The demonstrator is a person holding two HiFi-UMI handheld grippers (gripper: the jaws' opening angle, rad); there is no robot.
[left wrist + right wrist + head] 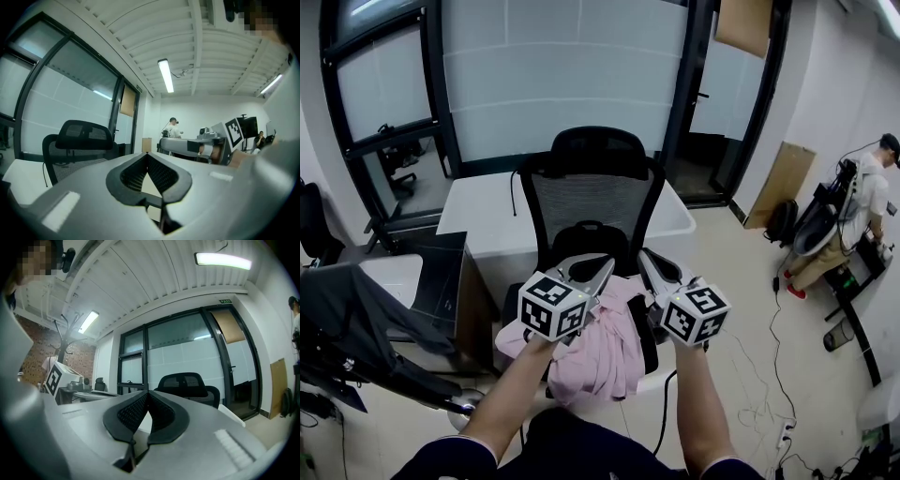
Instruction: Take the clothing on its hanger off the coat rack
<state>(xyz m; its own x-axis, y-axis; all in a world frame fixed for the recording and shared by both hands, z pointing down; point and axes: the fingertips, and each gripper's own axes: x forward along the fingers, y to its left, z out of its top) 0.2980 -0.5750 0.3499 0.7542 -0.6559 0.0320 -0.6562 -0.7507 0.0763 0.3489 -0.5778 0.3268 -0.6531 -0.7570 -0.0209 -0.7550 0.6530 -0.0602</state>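
Both pairs of jaws are pressed together on nothing. The left gripper [148, 155] and right gripper [148, 393] hover side by side, aimed at the office chair [595, 197]. Just below them the pink garment [609, 352] lies on the chair seat — soft, crumpled, loosely bunched, its hanger not to be made out. The coat rack [59, 336] stands well apart. The risk I see: the heap seems to droop over the seat's front edge — a nudge could slide it to the floor.

chair [595, 187]: black mesh, seat toward me | table [483, 220]: white, just behind chair | glass wall [562, 66]: frosted, dark frames | person [865, 211]: standing far right | cardboard [783, 178]: leaning on wall | cables [766, 361]: on floor
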